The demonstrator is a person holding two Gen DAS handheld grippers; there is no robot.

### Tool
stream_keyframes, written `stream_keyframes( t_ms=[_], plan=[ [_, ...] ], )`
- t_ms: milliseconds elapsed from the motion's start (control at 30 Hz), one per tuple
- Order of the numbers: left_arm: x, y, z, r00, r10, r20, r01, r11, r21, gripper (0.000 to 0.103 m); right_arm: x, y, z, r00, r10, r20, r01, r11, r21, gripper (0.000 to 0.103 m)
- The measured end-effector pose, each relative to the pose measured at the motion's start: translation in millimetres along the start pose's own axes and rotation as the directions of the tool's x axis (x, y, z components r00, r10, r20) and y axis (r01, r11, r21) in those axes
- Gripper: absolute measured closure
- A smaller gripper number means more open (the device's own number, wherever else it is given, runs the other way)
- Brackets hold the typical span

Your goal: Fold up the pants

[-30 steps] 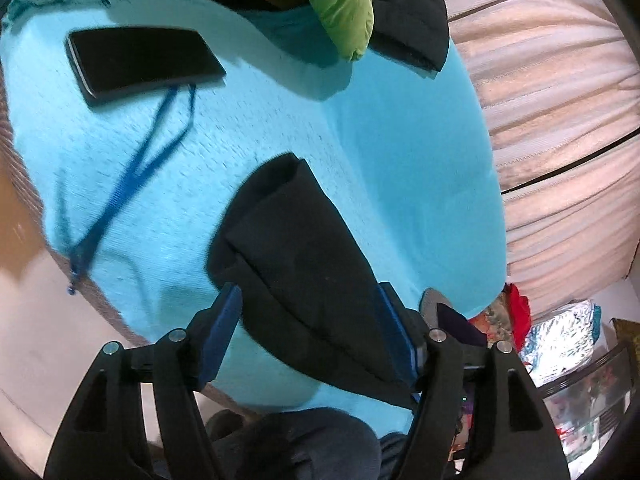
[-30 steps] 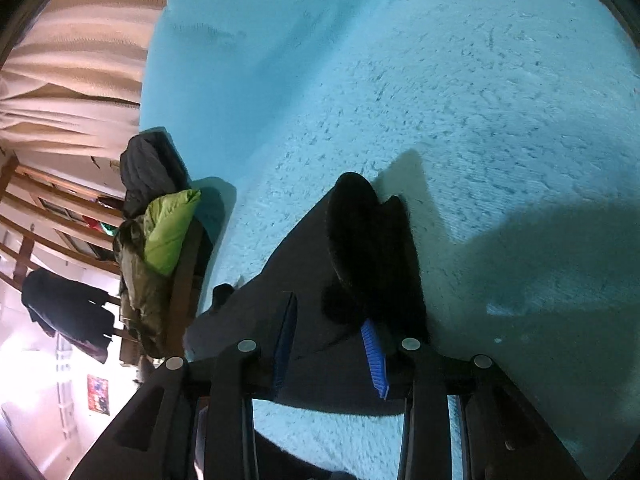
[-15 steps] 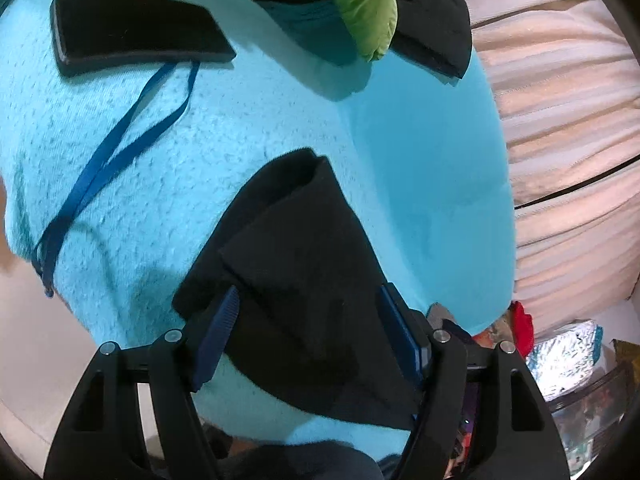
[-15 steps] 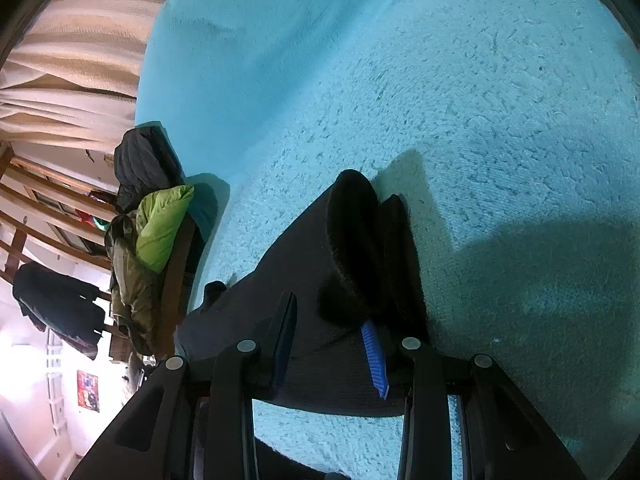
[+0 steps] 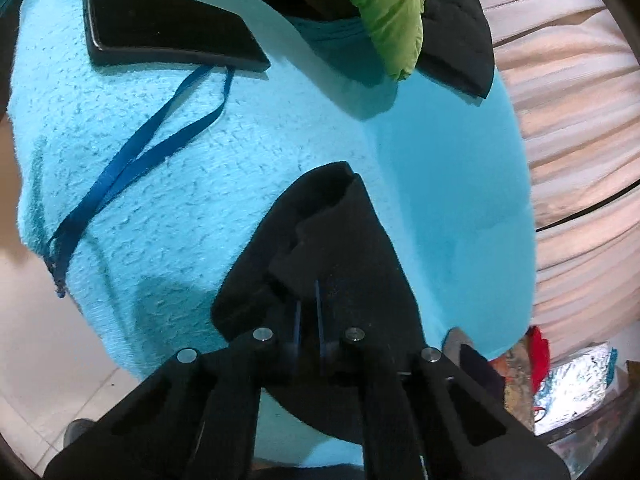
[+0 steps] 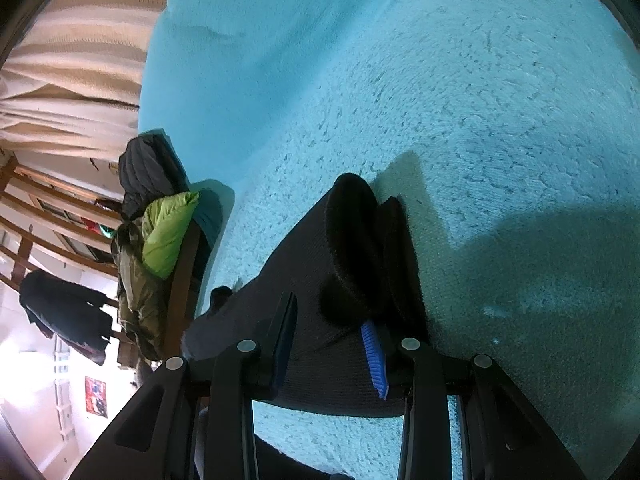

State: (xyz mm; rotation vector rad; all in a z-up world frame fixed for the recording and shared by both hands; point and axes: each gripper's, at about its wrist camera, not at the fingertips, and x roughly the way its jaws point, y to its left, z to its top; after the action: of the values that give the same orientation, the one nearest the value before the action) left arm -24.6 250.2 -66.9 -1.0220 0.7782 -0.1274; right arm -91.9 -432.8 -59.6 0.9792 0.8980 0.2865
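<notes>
Because the pants [image 5: 332, 264] need lifting for a fold, the left gripper [image 5: 308, 312] has pinched shut on the cloth ahead, while the right gripper [image 6: 330, 332], jaws just narrowing, straddles its own bunched edge.

Black plastic left gripper [image 5: 307, 312] and right gripper [image 6: 330, 336], blue ribbed pads, round silver pivot screws, slotted arms.

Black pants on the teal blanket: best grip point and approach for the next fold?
Take the black pants at the near hem edges, coming from the near bed edge, low and forward. Both corners lie flat and exposed there; the far end is bunched into rolls. The left claw is already pinched there.
</notes>
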Motion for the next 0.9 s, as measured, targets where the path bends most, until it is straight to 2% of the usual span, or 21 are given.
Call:
stream_keyframes(
  t_ms=[33,133,300,367,400,500,567,600,700,800,900],
  plan=[
    [-1.0,-4.1,-0.5,1.0,0.012,0.005,-0.012,1.0,0.014,0.1,-1.7,-3.4,-0.7,1.0,-0.028,0.006,0.028,1.0,0.009,0.101],
    [-5.5,-27.2,7.1,1.0,0.005,0.02,-0.007,0.998,0.067,0.1,-12.6,11.1,0.7,0.997,-0.066,0.051,0.07,0.995,-0.071,0.1],
    [-26.8,-65.9,29.5,0.996,-0.077,0.037,0.071,0.989,0.131,0.1,-45.9,64.3,21.6,0.988,0.02,0.153,0.008,0.984,-0.176,0.1],
    [-32.3,-67.8,26.3,0.997,-0.07,0.029,0.065,0.987,0.148,0.1,-58.1,81.2,21.8,0.987,0.032,0.157,0.005,0.974,-0.228,0.1],
    [-32.3,-60.8,22.3,0.999,-0.045,0.015,0.042,0.988,0.149,0.1,-61.2,82.6,20.0,0.988,0.026,0.151,0.01,0.972,-0.237,0.1],
    [-18.1,-25.6,10.7,0.998,0.055,-0.041,-0.05,0.993,0.107,0.1,-49.5,58.8,8.9,0.996,-0.044,0.073,0.058,0.976,-0.208,0.1],
    [-13.0,0.9,1.6,0.994,0.075,-0.081,-0.071,0.996,0.044,0.1,-30.9,27.8,-3.9,0.994,-0.112,-0.005,0.11,0.984,-0.139,0.1],
    [-11.0,11.1,-1.5,0.994,0.059,-0.093,-0.058,0.998,0.012,0.1,-23.6,10.7,-13.1,0.99,-0.138,-0.035,0.134,0.986,-0.098,0.1],
    [-16.7,14.8,-3.8,0.996,0.035,-0.087,-0.035,0.999,0.01,0.1,-26.7,-5.3,-25.0,0.995,-0.095,-0.017,0.094,0.994,-0.057,0.1],
    [-21.5,9.0,-4.2,0.996,0.043,-0.082,-0.04,0.999,0.036,0.1,-34.3,-0.6,-26.6,0.997,-0.083,0.006,0.083,0.994,-0.075,0.1],
    [-27.6,9.3,-3.4,0.997,0.013,-0.082,-0.012,1.0,0.012,0.1,-41.2,8.4,-24.0,0.996,-0.082,0.024,0.084,0.991,-0.102,0.1]
  ],
)
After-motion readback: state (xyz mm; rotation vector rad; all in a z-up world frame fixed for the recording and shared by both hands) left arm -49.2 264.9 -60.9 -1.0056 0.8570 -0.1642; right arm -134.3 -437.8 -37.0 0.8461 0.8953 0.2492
